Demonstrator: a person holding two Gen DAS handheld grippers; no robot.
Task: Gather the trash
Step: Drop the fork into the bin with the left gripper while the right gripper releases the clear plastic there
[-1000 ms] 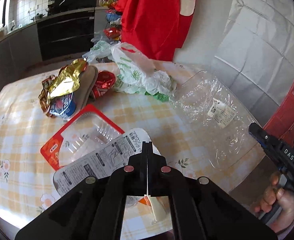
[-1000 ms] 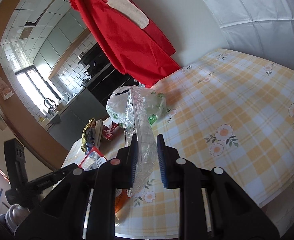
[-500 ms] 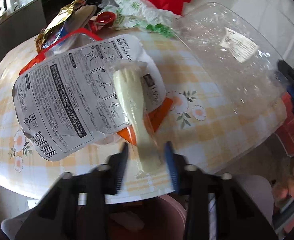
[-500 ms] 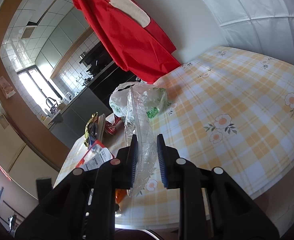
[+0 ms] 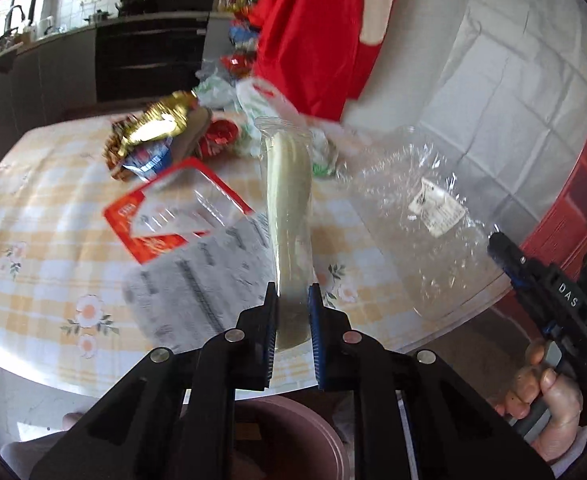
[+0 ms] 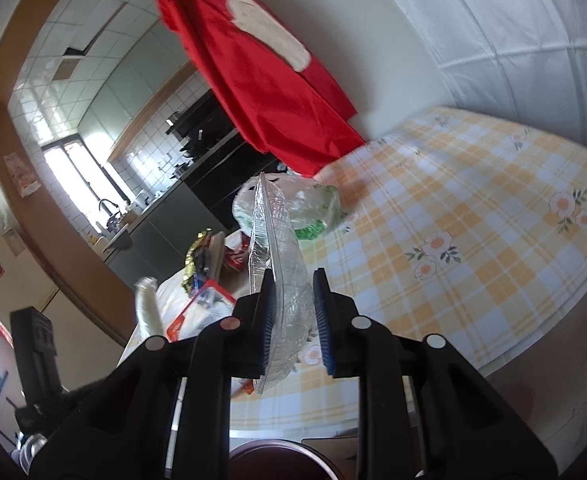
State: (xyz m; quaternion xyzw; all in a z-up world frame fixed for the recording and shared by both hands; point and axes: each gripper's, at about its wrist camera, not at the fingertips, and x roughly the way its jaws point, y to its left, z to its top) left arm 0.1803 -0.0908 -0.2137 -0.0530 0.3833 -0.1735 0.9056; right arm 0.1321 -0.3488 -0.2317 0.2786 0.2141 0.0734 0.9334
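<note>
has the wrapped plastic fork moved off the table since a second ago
Yes. The wrapped fork lay on the white printed lid; now it stands up clear of the table, between the closing left gripper jaws.

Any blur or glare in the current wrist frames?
Left wrist view: printed wrapper and red-edged packaging smeared by motion blur, wrapped spoon between the closing jaws stays fairly sharp, glare along the table edge. Right wrist view: window blown out, clear tray crisp.
</note>
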